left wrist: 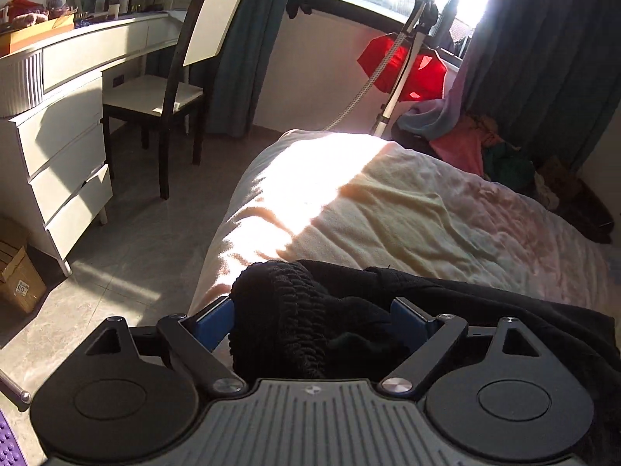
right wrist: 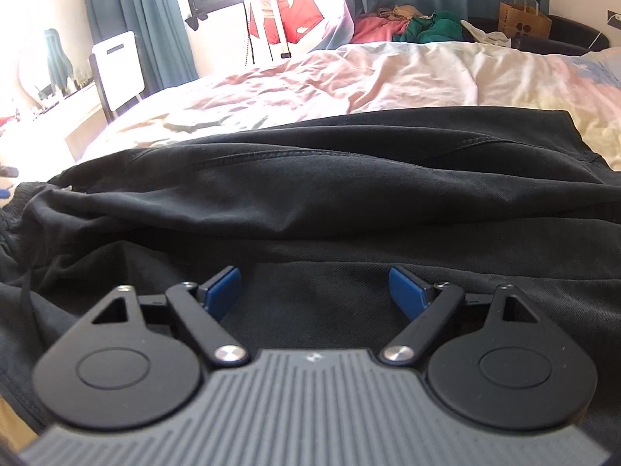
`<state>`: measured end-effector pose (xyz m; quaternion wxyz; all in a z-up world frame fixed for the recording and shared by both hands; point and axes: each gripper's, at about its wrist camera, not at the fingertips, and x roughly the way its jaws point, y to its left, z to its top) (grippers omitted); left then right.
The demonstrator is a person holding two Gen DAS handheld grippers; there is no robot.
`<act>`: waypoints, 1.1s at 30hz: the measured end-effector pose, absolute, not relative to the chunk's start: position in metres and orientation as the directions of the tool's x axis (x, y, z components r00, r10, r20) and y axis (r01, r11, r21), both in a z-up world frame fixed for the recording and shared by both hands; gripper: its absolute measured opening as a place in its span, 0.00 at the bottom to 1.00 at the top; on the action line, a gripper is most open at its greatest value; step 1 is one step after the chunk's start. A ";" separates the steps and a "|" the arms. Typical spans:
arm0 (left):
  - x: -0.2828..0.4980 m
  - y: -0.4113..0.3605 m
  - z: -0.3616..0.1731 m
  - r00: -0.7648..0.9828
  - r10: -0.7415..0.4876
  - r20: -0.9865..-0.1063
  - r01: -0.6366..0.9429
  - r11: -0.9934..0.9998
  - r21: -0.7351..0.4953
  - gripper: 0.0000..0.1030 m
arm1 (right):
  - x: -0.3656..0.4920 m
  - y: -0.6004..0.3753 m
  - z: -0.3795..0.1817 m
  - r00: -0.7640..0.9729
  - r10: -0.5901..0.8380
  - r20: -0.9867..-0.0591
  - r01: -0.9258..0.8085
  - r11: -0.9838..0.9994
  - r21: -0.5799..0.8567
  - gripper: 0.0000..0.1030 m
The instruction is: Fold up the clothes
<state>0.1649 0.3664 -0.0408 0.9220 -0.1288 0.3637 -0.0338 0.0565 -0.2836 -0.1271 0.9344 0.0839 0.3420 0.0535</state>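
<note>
A black garment [right wrist: 310, 194] lies spread across the bed [right wrist: 349, 77], seams running left to right. Its ribbed elastic waistband [left wrist: 283, 310] is bunched up at the bed's near edge. My left gripper [left wrist: 310, 318] is open, blue pads [left wrist: 211, 322] wide apart, and the waistband sits loosely between them. More of the black garment [left wrist: 485, 303] trails off to the right. My right gripper [right wrist: 312, 287] is also open, hovering low over the flat black fabric with nothing between its fingers [right wrist: 221, 287].
The bed's rumpled pale cover [left wrist: 388, 202] is sunlit at its far end. Left of it are a white dresser [left wrist: 58, 116], a chair [left wrist: 182, 77] and a cardboard box [left wrist: 15, 275]. A steamer stand with a red garment [left wrist: 403, 66] and a clothes pile [left wrist: 485, 143] stand by the window.
</note>
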 end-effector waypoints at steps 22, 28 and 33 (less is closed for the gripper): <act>0.053 0.319 -0.099 0.620 -0.220 -0.753 0.004 0.961 -0.277 0.35 | 0.025 -0.357 -0.117 0.768 0.111 -0.631 0.218 0.881 0.420 0.83; 0.017 0.347 -0.077 0.616 -0.241 -0.750 -0.263 0.834 -0.485 0.08 | 0.021 -0.354 -0.100 0.799 0.021 -0.601 0.203 0.931 0.303 0.83; 0.012 0.347 -0.104 0.521 -0.147 -0.841 -0.370 0.849 -0.378 0.11 | 0.018 -0.356 -0.094 0.806 -0.007 -0.592 0.203 0.942 0.266 0.83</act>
